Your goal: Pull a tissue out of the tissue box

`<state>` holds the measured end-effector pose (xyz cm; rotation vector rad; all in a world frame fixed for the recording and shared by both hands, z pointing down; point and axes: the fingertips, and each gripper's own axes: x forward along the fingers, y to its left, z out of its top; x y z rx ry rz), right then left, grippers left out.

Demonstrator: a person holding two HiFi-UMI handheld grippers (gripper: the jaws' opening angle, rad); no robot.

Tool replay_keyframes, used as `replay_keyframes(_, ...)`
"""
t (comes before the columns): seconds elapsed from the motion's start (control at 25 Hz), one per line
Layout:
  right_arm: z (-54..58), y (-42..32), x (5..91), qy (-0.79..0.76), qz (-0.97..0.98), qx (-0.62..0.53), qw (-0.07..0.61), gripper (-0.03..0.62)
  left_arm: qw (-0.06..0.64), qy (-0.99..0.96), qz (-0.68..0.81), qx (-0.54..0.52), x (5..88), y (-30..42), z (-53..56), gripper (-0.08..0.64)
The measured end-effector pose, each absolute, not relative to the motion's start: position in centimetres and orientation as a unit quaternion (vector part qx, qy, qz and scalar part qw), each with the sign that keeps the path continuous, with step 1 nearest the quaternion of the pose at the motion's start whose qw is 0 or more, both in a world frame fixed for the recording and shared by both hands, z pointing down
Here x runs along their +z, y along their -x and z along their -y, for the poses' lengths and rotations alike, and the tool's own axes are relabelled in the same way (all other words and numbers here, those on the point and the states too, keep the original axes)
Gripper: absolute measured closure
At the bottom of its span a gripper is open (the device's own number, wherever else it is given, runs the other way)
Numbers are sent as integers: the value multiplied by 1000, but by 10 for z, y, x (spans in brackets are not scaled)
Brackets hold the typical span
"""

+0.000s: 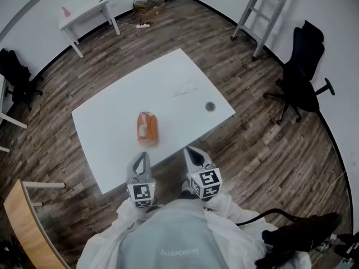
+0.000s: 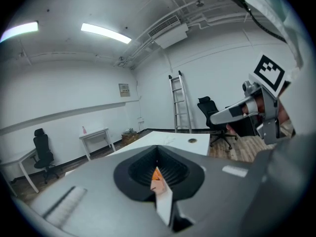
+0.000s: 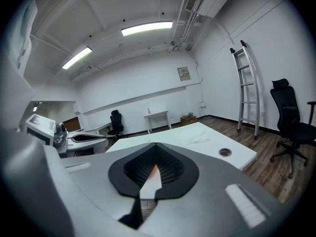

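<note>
An orange tissue box (image 1: pixel 147 128) lies on the white table (image 1: pixel 112 139), a little in from its near edge. A loose white tissue (image 1: pixel 185 88) rests flat further back on the table. My left gripper (image 1: pixel 142 157) hovers at the near edge just short of the box, shut and holding nothing. My right gripper (image 1: pixel 190 151) is beside it to the right, also shut and empty. In the left gripper view only an orange sliver of the box (image 2: pixel 156 174) shows through the slit of the gripper (image 2: pixel 157 149). The right gripper view shows the same sliver (image 3: pixel 154 169).
A round cable hole (image 1: pixel 210 106) is near the table's right edge. A small white side table (image 1: pixel 84 9) and boxes (image 1: pixel 148 4) stand at the far wall. A ladder (image 1: pixel 261 13) and a black office chair (image 1: pixel 302 74) are to the right, another chair (image 1: pixel 17 74) to the left.
</note>
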<state>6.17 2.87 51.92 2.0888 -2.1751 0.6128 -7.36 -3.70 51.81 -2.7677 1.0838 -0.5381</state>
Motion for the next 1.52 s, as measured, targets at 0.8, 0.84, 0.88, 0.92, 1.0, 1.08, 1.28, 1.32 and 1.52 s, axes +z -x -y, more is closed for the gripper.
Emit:
replay_keyframes(0.8,-18,-90,528,-644,734,215,14,592,71,895,-393,-197,510,50,32,560)
replay_keyframes(0.84,-18,-89,527,-643,735,215,13,592,71,895,-395,-197,509,51,31,560)
replay_keyframes(0.88,-17,-88,527,-642,736,214,13,592,71,894,-396,-197,509,53,30,560)
replay_keyframes(0.92,-16,-87,526,-641,737,213,13,592,72,894,-397,-197,508,54,30,560)
replay_keyframes(1.0,-14,-85,525,-640,739,211,13,592,71,893,-399,-196,508,57,31,560)
replay_keyframes(1.08,-13,-83,525,-640,739,210,13,592,69,893,-401,-195,510,59,33,560)
replay_keyframes(1.28,-13,-83,530,-643,736,209,24,592,61,895,-400,-185,515,58,37,560)
replay_keyframes(1.32,-13,-84,530,-644,735,209,26,592,58,896,-399,-184,517,57,38,560)
replay_keyframes(1.52,-11,-94,535,-652,726,217,38,592,46,900,-393,-183,525,50,43,560)
